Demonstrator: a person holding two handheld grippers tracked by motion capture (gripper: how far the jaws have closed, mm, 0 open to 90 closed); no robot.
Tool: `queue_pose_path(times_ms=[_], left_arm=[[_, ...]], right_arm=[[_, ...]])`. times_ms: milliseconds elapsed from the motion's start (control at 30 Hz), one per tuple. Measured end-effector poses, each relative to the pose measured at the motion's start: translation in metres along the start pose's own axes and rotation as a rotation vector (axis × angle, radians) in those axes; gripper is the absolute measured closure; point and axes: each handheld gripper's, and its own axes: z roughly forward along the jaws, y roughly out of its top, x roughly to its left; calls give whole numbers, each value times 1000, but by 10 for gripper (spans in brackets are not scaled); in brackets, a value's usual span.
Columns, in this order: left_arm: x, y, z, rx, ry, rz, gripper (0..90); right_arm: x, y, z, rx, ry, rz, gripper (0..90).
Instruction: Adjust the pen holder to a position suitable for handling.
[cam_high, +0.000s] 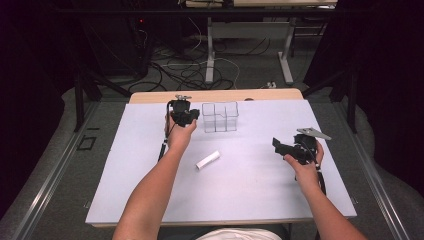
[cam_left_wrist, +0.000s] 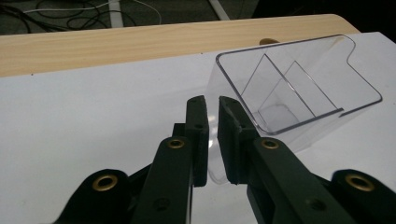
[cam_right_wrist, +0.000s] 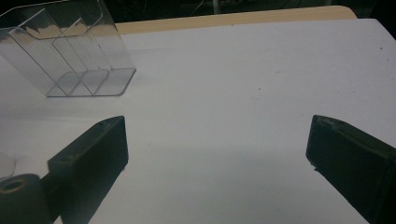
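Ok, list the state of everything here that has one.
clear organizer: upright, compartments empty.
white tube: lying on its side, untouched.
left gripper: narrow gap, organizer's wall between the jaws, seemingly not pinched.
right gripper: wide open, empty.

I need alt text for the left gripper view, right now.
The left gripper's two black jaws stand nearly shut around the near wall of a clear plastic organiser box with inner dividers; whether the pads press it is unclear. The box sits on a white table cover, with the light wooden table edge behind.
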Motion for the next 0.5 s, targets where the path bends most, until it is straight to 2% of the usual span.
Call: queue_pose_path(times_ms=[33,233,267,433,500], left_arm=[[0,0,-2,1,-5,13,810],[-4,-4,-10,-31,-42,17,751],[-4,-5,-12,-27,-46,32,732],[-6,-15,-17,-39,-82,21,703],[-6,-20,-19,-38,-85,41,680]], right_arm=[[0,0,0,2,0,-3,48],[1,0,1,2,2,-9,49],[1,-1,1,3,3,-8,50],[2,-1,1,8,8,0,50],[2,-1,1,3,3,-5,50]])
